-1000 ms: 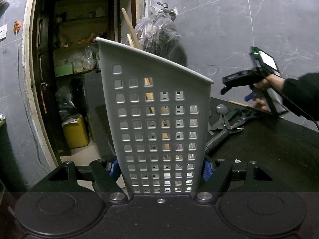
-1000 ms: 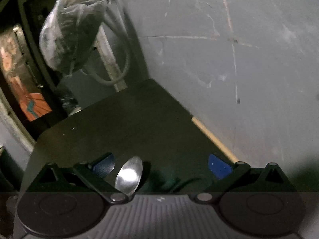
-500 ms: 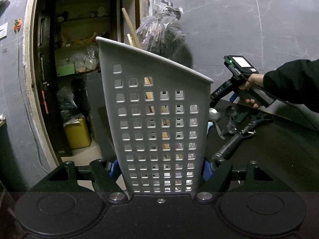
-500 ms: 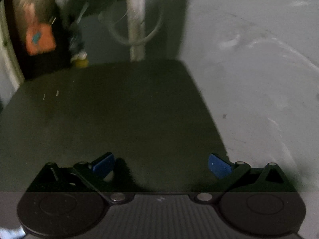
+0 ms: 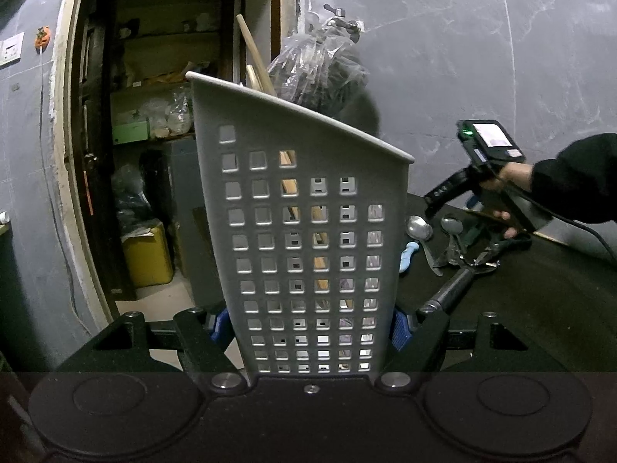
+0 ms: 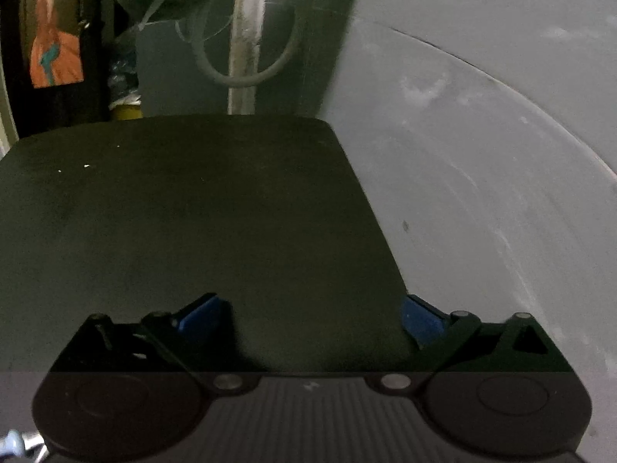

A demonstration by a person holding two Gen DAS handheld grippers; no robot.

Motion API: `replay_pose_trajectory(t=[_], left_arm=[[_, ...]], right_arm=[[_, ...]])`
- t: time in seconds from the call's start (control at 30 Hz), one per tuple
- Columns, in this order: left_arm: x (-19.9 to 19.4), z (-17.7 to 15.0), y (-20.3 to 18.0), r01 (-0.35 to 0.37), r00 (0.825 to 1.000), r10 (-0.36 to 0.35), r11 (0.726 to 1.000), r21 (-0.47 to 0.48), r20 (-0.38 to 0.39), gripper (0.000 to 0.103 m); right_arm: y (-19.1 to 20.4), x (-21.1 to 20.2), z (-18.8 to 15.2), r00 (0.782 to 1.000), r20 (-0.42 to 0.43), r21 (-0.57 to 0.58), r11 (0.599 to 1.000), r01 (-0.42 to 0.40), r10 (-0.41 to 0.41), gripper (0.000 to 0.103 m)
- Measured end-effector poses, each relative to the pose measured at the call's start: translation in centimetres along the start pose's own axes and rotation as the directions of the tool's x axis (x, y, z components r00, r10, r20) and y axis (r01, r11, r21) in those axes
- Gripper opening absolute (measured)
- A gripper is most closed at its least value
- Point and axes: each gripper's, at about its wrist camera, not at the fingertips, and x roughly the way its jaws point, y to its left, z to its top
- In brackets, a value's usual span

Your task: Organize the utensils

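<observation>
**Right gripper swings in over the utensil pile while the caddy is held ready**

Nearest the left camera, the left gripper (image 5: 310, 332) pinches the base of the white perforated caddy (image 5: 304, 231), its blue pads pressed on both side walls, much as a second ago; wooden sticks (image 5: 256, 65) stand inside, showing through the holes and above the rim. Beyond it on the dark table (image 5: 540, 308), the loose utensils lie in a heap: two spoons (image 5: 419, 227), a blue-handled piece (image 5: 408, 256), and a black-handled tool (image 5: 451, 293) (the rest is too tangled to name). The right gripper (image 6: 310, 310) has moved from further back to just above that heap, jaws spread with nothing between them; the spoon its camera saw a second ago is gone from view. I judge a pick comes next.
</observation>
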Motion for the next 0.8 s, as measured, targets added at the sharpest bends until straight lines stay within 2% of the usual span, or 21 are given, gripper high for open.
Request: replay_pose_trajectory(t=[0.17,0.23,0.33,0.37,0.43,0.5,0.57,0.63,0.73,0.77,0.8], left_arm=[[0.1,0.1,-0.2,-0.002,1.0,0.002,1.0,0.0,0.0,0.076],[0.1,0.1,-0.2,-0.003,1.0,0.003,1.0,0.001,0.002,0.076],[0.2,0.1,-0.1,-0.002,1.0,0.002,1.0,0.001,0.004,0.075],[0.3,0.1,0.0,-0.002,1.0,0.002,1.0,0.001,0.003,0.075],[0.4,0.1,0.0,-0.004,1.0,0.004,1.0,0.003,0.003,0.075],[0.6,0.2,0.1,-0.005,1.0,0.005,1.0,0.002,0.002,0.075],[0.7,0.1,0.2,-0.005,1.0,0.005,1.0,0.0,0.002,0.075],[0.7,0.1,0.4,-0.006,1.0,0.006,1.0,-0.005,0.002,0.075],[0.7,0.0,0.6,-0.005,1.0,0.005,1.0,-0.011,0.002,0.075],[0.8,0.1,0.6,-0.005,1.0,0.005,1.0,-0.014,0.002,0.075],[0.9,0.1,0.7,-0.006,1.0,0.006,1.0,-0.016,0.002,0.075]], right_arm=[[-1.6,-0.9,-1.4,0.995,-0.065,0.11,0.992,-0.064,0.072,0.102],[-1.6,-0.8,-1.3,0.995,-0.071,0.106,0.992,-0.066,0.074,0.102],[-1.0,-0.7,-0.4,0.996,-0.08,0.102,0.994,-0.027,0.035,0.103],[-0.4,-1.0,-0.1,0.997,-0.078,0.066,0.998,-0.013,0.018,0.103],[1.6,-1.3,1.1,0.996,-0.062,-0.084,0.995,0.055,-0.06,0.102],[4.1,-1.7,2.4,0.992,-0.014,-0.298,0.948,0.113,-0.123,0.102],[6.6,-1.7,3.2,0.976,0.036,-0.5,0.842,0.203,-0.215,0.102],[8.6,-1.8,3.4,0.958,0.115,-0.669,0.692,0.271,-0.263,0.102],[10.2,0.0,2.9,0.904,0.21,-0.854,0.379,0.355,-0.372,0.102],[10.1,0.5,2.5,0.894,0.22,-0.889,0.297,0.349,-0.39,0.102],[9.9,1.1,2.3,0.889,0.214,-0.915,0.236,0.328,-0.405,0.102]])
